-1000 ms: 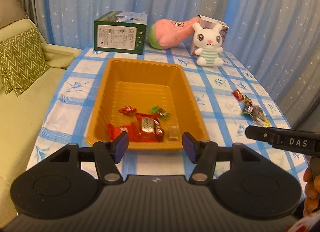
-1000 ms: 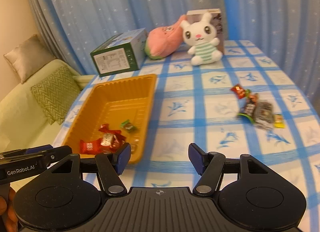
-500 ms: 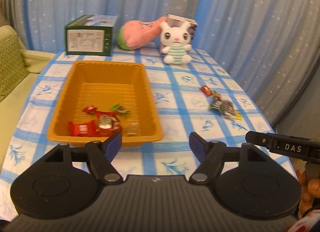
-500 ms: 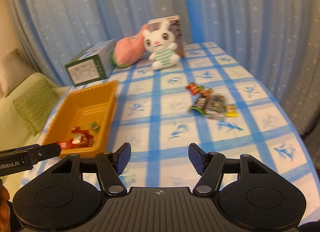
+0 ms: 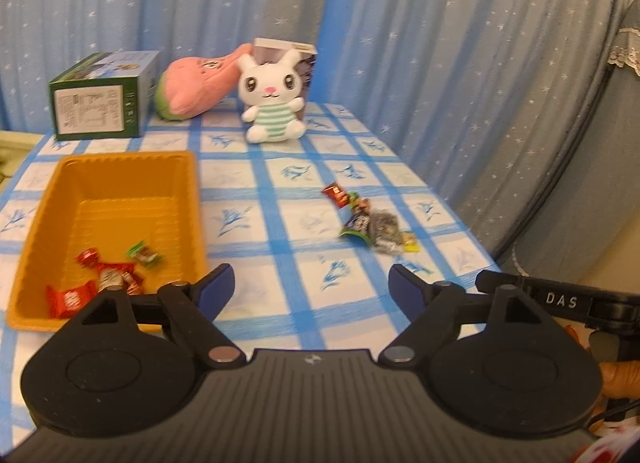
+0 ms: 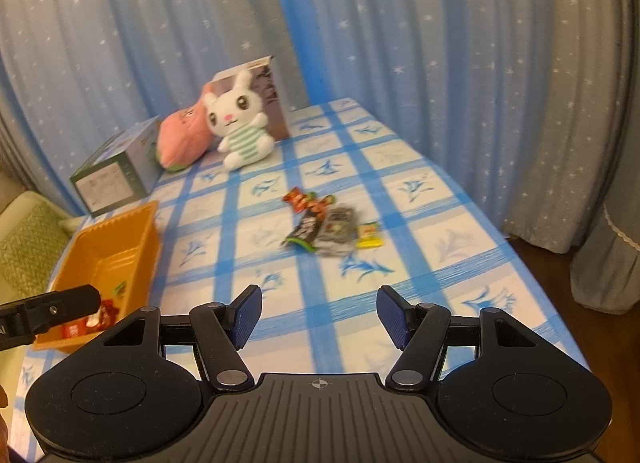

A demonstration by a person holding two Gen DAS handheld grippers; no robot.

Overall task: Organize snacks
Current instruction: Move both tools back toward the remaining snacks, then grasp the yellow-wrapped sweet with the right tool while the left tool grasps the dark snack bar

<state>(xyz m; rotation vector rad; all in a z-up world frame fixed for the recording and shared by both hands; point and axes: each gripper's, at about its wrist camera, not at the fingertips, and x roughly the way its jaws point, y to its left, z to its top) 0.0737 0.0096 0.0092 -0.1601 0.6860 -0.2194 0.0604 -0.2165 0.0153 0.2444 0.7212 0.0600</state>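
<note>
An orange tray sits on the left of the table and holds several wrapped snacks near its front end. A small pile of loose snacks lies on the checked cloth to the right of the tray. My left gripper hovers over the table's near edge, its jaws opening, nothing between them. Farther right, my right gripper is open and empty, with the pile ahead of it. Each view shows the other gripper's tip at its edge.
At the table's far end stand a green box, a pink plush, a white rabbit plush and a brown box behind it. Starry blue curtains hang behind. A green sofa is to the left, floor to the right.
Both grippers have swung to the right, from over the tray toward the loose snack pile. The left jaws have spread wider. The right jaws kept their gap.
</note>
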